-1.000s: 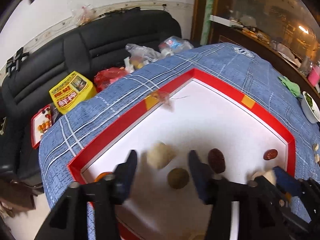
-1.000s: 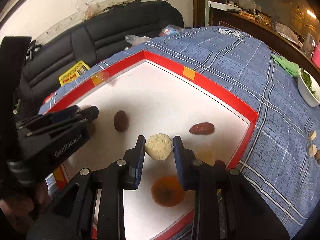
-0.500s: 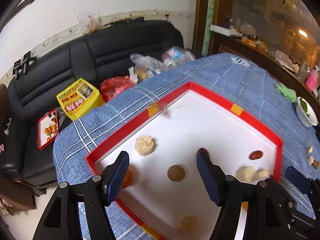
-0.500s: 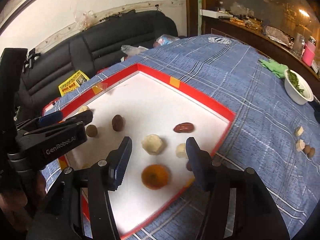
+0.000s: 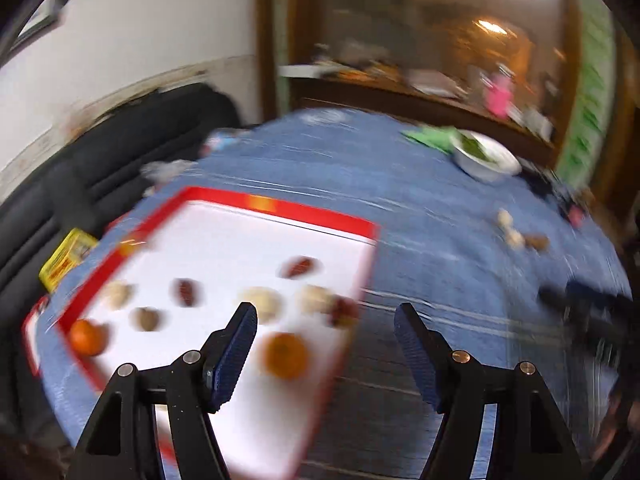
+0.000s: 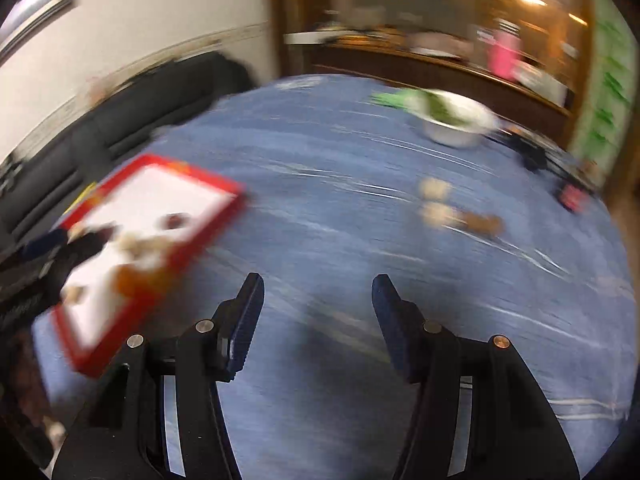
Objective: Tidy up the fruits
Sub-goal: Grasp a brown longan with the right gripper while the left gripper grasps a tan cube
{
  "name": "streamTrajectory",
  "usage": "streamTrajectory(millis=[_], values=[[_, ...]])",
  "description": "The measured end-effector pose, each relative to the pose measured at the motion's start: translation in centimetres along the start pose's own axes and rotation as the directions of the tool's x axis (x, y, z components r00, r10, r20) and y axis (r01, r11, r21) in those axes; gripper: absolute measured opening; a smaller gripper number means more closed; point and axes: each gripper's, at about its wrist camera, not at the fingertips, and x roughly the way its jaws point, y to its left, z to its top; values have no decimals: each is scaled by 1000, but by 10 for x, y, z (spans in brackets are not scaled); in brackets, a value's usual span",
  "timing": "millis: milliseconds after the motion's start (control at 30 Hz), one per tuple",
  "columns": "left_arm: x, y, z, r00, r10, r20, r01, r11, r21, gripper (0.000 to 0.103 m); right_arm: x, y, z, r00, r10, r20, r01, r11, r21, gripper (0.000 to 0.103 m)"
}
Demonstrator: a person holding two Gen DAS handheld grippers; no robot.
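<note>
Left gripper (image 5: 324, 328) spread, nothing between jaws, above near right edge of red-rimmed tray (image 5: 280, 205). Orange (image 5: 285, 355) lay on tray just ahead of left finger; second orange (image 5: 86, 337) far left; dark dates and pale pieces beyond, blurred. Right gripper (image 6: 318, 300) spread, empty, over bare blue tabletop (image 6: 320, 208); tray off to its left. Loose pieces (image 6: 438, 213) ahead right, white bowl (image 6: 460, 124) farther ahead.

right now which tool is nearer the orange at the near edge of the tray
Left. The left tool has the orange just by its left finger, over the tray. The right tool is off the tray, over bare blue cloth.
</note>
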Motion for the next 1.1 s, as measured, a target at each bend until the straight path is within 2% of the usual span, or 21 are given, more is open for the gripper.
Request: streamTrajectory(millis=[100,200,300,467,633,700,767,900,1033,1100], values=[[12,-33,0,999,-45,-22,46,998,49,69,4,-61,-4,996,-88,-17,89,990,106,56],[28,-58,7,996,-81,-49,84,994,72,69,17,-111,1,982,-183,-40,187,972,141,56],[45,-80,20,991,-115,-67,121,989,89,69,38,-134,13,978,-198,-72,206,969,135,51],[71,-99,37,986,-145,-88,153,983,97,69,70,-139,33,978,-187,-95,194,978,77,46],[90,-114,44,977,-180,-113,191,977,97,69,94,-134,46,978,-179,-107,182,983,15,45],[96,-123,49,972,-201,-120,214,971,107,69,103,-135,49,978,-173,-113,175,985,6,40],[101,-130,53,972,-205,-119,219,969,116,69,106,-136,53,984,-143,-110,144,990,6,24],[110,-148,63,962,-246,-117,260,958,120,69,106,-137,53,986,-132,-104,133,991,-1,24],[123,-172,70,949,-286,-134,303,945,124,69,97,-144,48,988,-120,-92,123,992,28,24],[129,-187,73,948,-291,-131,307,943,131,69,89,-150,43,990,-114,-88,119,991,59,24]])
